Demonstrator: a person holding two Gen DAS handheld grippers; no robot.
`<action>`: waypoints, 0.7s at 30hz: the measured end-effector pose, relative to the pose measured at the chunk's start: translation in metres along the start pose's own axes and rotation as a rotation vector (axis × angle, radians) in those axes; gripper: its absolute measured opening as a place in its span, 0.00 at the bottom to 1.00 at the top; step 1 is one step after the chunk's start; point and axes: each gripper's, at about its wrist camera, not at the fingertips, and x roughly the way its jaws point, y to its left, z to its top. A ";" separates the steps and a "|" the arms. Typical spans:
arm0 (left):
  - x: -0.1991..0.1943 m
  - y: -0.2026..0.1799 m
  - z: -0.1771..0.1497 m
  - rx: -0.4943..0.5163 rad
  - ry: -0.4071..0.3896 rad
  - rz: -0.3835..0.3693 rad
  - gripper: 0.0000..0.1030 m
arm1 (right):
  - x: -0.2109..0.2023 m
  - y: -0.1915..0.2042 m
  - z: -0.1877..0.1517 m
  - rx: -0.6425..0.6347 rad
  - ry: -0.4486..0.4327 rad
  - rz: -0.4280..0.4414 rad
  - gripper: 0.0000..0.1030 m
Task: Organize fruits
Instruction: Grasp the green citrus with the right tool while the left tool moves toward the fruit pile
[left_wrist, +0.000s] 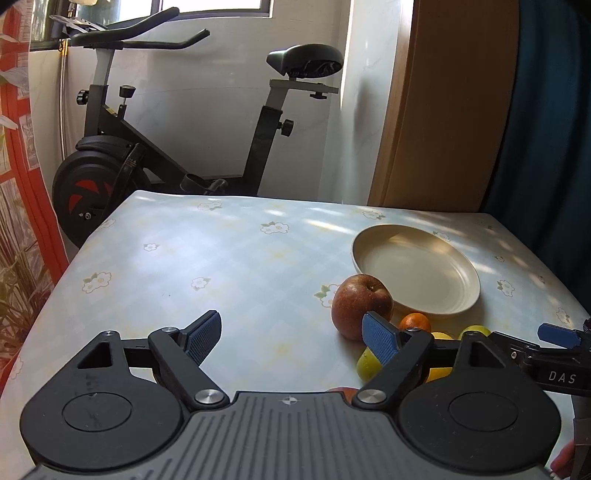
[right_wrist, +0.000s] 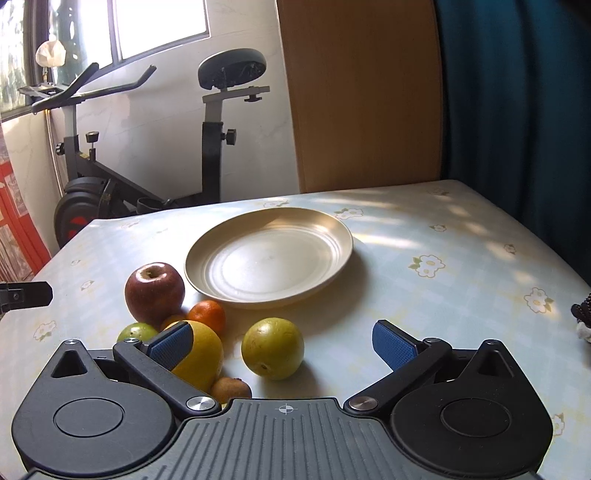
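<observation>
Both grippers stand wide open and hold nothing: the right gripper (right_wrist: 284, 341) at lower centre, with a green fruit (right_wrist: 272, 348) between its fingers. Left of it lie a yellow fruit (right_wrist: 203, 354), tangerine (right_wrist: 207, 315) and red apple (right_wrist: 154, 291); above them the plate (right_wrist: 332, 225). The left gripper (left_wrist: 291, 338) hovers over bare table (left_wrist: 221, 258).
</observation>
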 end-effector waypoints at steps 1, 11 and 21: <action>0.000 -0.002 0.001 0.009 0.010 0.026 0.89 | 0.000 0.001 -0.001 -0.021 0.018 0.013 1.00; -0.011 -0.016 0.004 0.061 -0.013 0.023 0.89 | -0.009 -0.001 -0.009 -0.110 0.069 0.134 1.00; 0.000 -0.023 0.004 0.114 0.060 0.009 0.82 | -0.009 0.002 -0.015 -0.204 0.103 0.151 0.90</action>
